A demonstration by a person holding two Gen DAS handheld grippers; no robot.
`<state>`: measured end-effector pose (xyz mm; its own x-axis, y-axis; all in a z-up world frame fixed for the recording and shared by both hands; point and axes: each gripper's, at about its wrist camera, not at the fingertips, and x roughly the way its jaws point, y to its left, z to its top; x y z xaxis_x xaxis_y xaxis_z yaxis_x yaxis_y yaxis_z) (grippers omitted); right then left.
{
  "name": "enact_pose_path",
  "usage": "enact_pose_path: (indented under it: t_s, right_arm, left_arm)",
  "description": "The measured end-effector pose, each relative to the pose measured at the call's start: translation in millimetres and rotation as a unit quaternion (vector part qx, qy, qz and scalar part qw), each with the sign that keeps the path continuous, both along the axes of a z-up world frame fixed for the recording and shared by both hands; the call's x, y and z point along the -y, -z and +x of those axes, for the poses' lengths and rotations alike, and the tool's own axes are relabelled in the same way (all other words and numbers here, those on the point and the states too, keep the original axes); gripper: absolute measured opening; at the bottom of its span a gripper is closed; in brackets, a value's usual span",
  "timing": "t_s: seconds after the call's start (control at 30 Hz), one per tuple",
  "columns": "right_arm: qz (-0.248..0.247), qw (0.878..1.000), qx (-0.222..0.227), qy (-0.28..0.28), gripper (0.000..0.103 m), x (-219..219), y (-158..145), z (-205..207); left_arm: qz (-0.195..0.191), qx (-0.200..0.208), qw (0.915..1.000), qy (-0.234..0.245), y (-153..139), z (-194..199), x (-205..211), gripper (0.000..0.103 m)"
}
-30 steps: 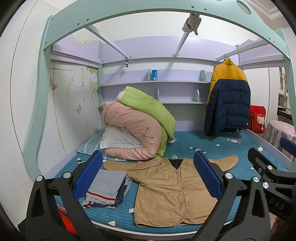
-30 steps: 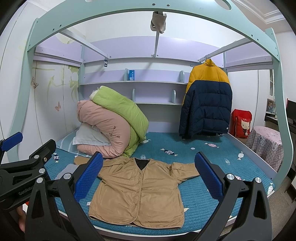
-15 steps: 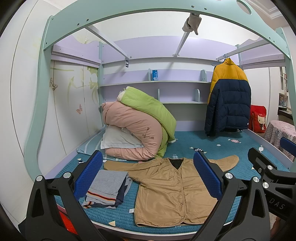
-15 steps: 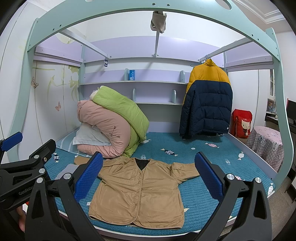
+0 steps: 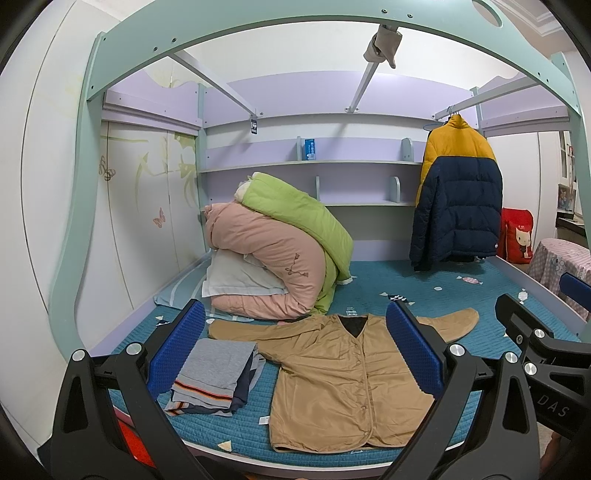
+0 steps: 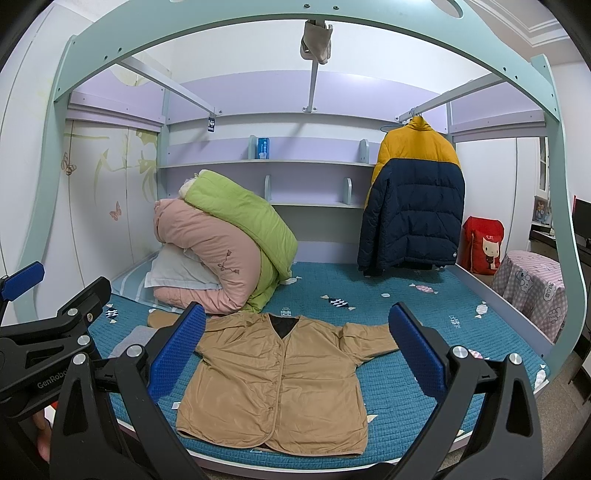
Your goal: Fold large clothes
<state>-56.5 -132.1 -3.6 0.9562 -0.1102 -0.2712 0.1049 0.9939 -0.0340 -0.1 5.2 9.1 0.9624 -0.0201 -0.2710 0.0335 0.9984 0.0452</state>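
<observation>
A tan buttoned jacket [image 5: 332,384] lies flat and face up on the teal bed mat [image 5: 424,291], sleeves spread out to both sides. It also shows in the right wrist view [image 6: 280,384]. My left gripper [image 5: 295,350] is open and empty, held in front of the bed's near edge. My right gripper [image 6: 295,350] is open and empty too, level with the left one; its side shows at the right of the left wrist view. A stack of folded grey and striped clothes [image 5: 214,380] lies left of the jacket.
Rolled pink and green quilts [image 5: 280,254] with a pillow sit at the back left. A yellow and navy puffer jacket [image 5: 458,199] hangs at the back right. The mint bed frame [image 5: 295,22] arches overhead. A red bag [image 6: 484,251] and a covered stool [image 6: 532,288] stand right of the bed.
</observation>
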Motion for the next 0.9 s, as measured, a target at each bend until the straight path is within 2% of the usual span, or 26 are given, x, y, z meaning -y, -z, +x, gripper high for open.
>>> enact_pose_path:
  t_s: [0.3, 0.57, 0.9]
  right_arm:
    - [0.003, 1.0, -0.006, -0.001, 0.096, -0.4, 7.4, 2.5]
    - [0.008, 1.0, -0.021, 0.0, 0.096, 2.5, 18.4, 23.2]
    - [0.027, 0.997, -0.067, 0.001, 0.096, 14.6, 52.1, 73.4]
  left_arm:
    - [0.003, 0.0, 1.0, -0.001, 0.1, 0.0, -1.7, 0.098]
    - [0.006, -0.011, 0.9999, 0.001, 1.4, 6.6, -9.3, 0.098]
    - [0.024, -0.057, 0.9981, 0.003, 36.1, 62.1, -0.1, 0.099]
